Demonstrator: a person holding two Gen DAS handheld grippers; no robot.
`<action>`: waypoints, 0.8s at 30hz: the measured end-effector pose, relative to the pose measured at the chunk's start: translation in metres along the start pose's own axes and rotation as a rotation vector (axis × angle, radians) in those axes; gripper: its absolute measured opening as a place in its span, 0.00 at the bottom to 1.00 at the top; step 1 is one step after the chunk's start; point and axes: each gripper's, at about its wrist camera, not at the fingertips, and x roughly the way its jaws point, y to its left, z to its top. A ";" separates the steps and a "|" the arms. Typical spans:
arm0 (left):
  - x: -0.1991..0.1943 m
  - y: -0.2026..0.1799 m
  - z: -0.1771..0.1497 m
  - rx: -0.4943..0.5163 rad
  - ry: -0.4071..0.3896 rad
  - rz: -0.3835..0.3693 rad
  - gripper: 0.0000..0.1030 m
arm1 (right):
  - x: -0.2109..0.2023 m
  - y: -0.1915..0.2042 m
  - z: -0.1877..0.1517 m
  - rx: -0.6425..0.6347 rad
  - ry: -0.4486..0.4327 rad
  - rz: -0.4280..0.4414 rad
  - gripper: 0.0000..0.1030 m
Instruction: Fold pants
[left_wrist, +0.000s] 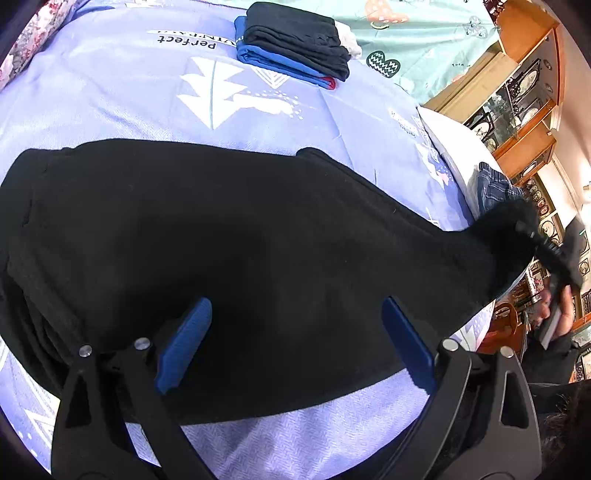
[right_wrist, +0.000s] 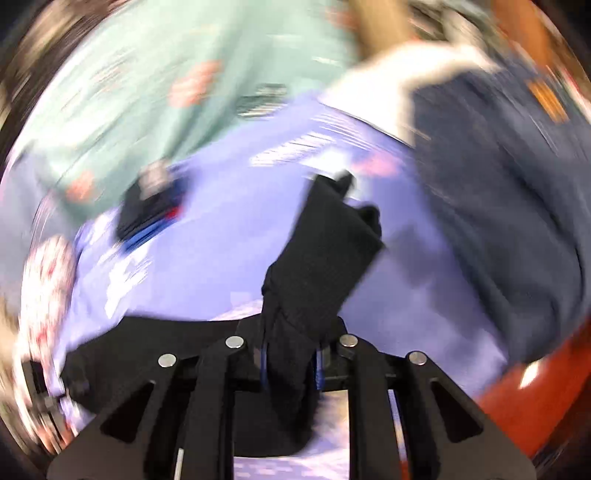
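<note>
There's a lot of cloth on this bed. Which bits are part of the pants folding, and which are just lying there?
Part of the job:
- black pants
- right gripper, shut on a pants end
- left gripper, open over the pants

Just lying about:
- folded clothes stack
- jeans at the bed edge
- teal sheet

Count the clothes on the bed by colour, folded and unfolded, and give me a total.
Black: 2, the pants being folded and the top garment of the folded stack
Blue: 1, folded under the black one, with a red edge
White: 1, partly hidden behind the stack
Denim: 1, jeans at the bed's edge
Total: 5
</note>
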 end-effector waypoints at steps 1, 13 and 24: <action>-0.001 0.000 -0.001 -0.005 -0.003 -0.001 0.92 | 0.003 0.041 0.000 -0.103 0.003 0.025 0.17; -0.022 0.021 -0.016 -0.079 -0.069 0.009 0.92 | 0.110 0.228 -0.132 -0.791 0.337 0.190 0.41; -0.020 0.018 -0.015 -0.083 -0.073 0.006 0.93 | 0.100 0.219 -0.095 -0.573 0.428 0.396 0.51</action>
